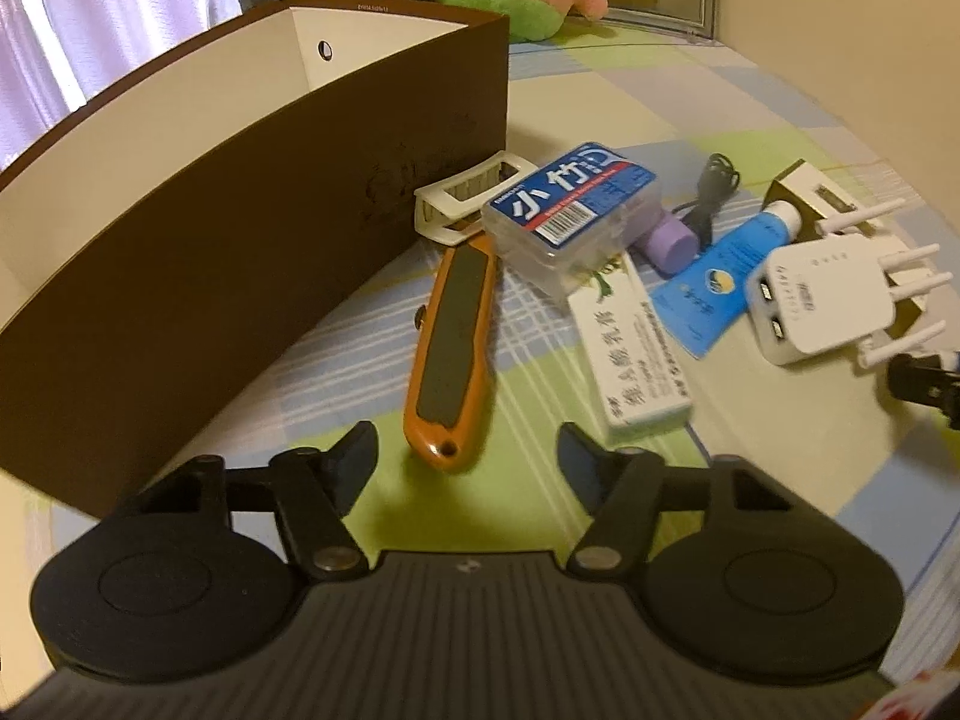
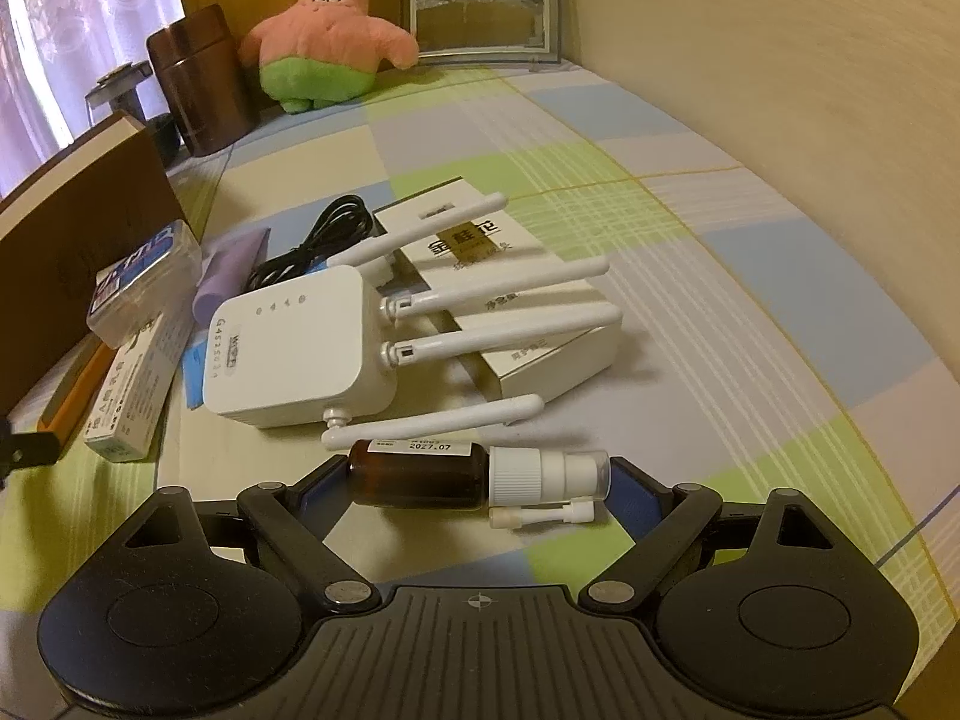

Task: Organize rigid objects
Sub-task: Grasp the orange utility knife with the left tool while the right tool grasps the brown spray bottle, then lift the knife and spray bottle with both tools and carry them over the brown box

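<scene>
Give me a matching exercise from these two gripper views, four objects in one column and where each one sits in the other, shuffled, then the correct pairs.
1. orange utility knife
2. brown spray bottle
3. white router
4. pink plush toy

A. lying between the right gripper fingers
B. far end of the table, beside a picture frame
C. alongside the brown box
D. antennas over a white carton

Pairs: 1-C, 2-A, 3-D, 4-B

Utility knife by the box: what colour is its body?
Orange, with a dark grey grip panel; the utility knife shows best in the left wrist view.
</scene>
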{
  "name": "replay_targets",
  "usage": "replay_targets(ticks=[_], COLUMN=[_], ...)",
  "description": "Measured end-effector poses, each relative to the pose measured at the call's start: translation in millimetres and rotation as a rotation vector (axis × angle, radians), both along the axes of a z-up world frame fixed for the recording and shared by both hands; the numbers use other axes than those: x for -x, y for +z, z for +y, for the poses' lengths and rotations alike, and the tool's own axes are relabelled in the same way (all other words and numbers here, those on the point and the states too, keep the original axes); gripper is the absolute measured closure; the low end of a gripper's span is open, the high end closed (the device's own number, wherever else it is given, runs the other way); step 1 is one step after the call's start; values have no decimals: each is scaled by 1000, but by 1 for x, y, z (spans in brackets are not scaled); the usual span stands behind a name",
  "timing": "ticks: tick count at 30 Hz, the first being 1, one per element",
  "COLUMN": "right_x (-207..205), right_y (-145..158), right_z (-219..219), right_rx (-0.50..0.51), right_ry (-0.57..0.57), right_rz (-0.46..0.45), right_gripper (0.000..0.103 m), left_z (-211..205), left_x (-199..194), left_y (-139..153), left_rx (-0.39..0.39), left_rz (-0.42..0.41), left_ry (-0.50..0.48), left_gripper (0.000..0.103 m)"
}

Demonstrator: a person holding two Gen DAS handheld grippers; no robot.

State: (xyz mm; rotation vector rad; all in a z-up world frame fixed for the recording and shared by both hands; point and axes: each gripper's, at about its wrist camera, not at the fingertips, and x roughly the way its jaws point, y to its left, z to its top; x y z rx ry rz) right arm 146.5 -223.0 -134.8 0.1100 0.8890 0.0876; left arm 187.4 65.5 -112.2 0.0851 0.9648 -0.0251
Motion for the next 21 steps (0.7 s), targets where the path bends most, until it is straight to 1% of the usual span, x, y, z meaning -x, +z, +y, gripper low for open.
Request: replay_targets(ticks=[3,5,9,12,16,19,21], right_x=[0,1,3,3,3,4,4], right_y=[0,0,1,1,2,2,3], right_z=[-4,-7,-11,-14,-16,-16,-15], right_rx=[1,3,3,3,2,-2,-4], right_ry=[-6,-12,-19,-23,-18,-5,6], right_rz=[3,5,10,10,11,11,10], right_gripper=[17,17,17,17,17,17,17], left_z=[4,5,3,5,6,5,5], left_x=[-11,-18,-26,-26,-18,-2,14], left_y=[-6,-10,-17,-19,-16,-15,-13], left_rx=[4,0,-7,-11,-3,-14,-4], left_rz=[-2,3,22,19,9,15,28], left_ry=[-2,-7,-19,-14,-16,-17,-1], left_gripper=[43,48,66,73,74,74,74])
